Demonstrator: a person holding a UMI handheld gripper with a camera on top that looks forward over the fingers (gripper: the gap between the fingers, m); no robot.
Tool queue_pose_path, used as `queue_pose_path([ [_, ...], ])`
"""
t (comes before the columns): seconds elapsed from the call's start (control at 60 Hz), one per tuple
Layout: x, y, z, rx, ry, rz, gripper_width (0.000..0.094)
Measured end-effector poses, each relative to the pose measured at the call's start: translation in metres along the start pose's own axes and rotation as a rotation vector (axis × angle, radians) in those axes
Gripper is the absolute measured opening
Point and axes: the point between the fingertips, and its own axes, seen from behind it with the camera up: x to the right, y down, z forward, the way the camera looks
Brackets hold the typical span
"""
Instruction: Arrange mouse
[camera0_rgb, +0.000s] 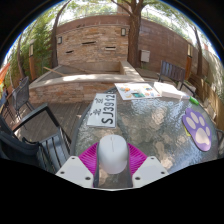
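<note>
Jaws are closing in on a white mouse (113, 156), with the gripper (112, 170) holding it from both sides: each pink pad (91, 160) is pressing against a flank of the mouse, and no gap is showing on either side. Its rounded white back is rising between the fingers and pointing forward, away from the camera. Whether the mouse is resting on the counter (150, 125) or being held just above it cannot be told.

Just ahead of the fingers, the glass-topped counter is stretching out, its mottled surface showing the ground below. Beyond the mouse and slightly to the left, a white licence plate (103, 111) with dark lettering is lying flat on the glass. Further to the right, a mat with a purple paw print (198, 130) is sitting near the counter's edge. Past the plate, some flat papers (137, 92) are lying at the far side. To the left, a dark metal chair (35, 130) is standing beside the counter. In the distance, a stone wall (85, 55) and a tree trunk (133, 35) are standing under daylight.
</note>
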Motion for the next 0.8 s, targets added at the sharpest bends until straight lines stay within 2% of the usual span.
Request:
queue_pose_path([
  [0.083,-0.001,-0.005,-0.004,-0.001,-0.020,-0.009,0.0352],
  [0.167,-0.006,-0.035,-0.019,0.048,-0.062,-0.012,0.0353],
  [0.267,-0.003,-0.102,-0.060,0.174,-0.126,0.016,0.0350],
  [0.367,0.028,-0.187,-0.115,0.339,-0.171,0.056,0.0351],
  [0.45,0.085,-0.242,-0.148,0.449,-0.156,0.090,0.0349],
  [0.517,0.147,-0.266,-0.158,0.491,-0.114,0.113,0.0349],
  [0.617,0.254,-0.247,-0.133,0.469,-0.015,0.137,0.0356],
  [0.717,0.340,-0.186,-0.073,0.318,0.066,0.158,0.0365],
  [0.8,0.386,-0.129,-0.027,0.203,0.080,0.155,0.0363],
])
